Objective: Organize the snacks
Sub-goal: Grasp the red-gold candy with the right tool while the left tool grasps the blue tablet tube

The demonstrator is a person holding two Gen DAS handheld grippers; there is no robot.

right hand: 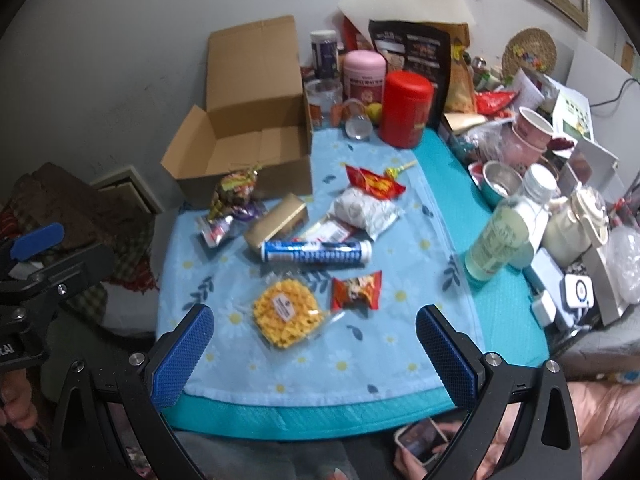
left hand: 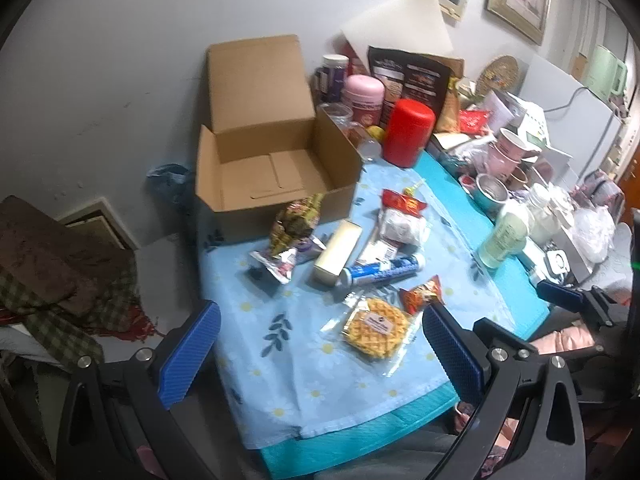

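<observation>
Hanging above the near edge of the surface (right hand: 384, 344), the left gripper (left hand: 320, 356) and the right gripper (right hand: 316, 354) are both wide open and hold nothing. The snacks lie loose on the blue flowered cloth: a round waffle (right hand: 285, 314), a blue tube (right hand: 316, 253) and a gold box (right hand: 276, 222), all next to the open cardboard box (right hand: 244, 132). The labels are too blurry to read.

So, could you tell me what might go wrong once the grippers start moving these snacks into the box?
1. The waffle sits in loose clear wrap; the open right gripper could pinch only film and drop it, or crush it.
2. The blue tube lies on its side against the gold box and may roll when nudged.
3. The cardboard box sits at the table's far left corner; pushing snacks in could shove it off.
</observation>
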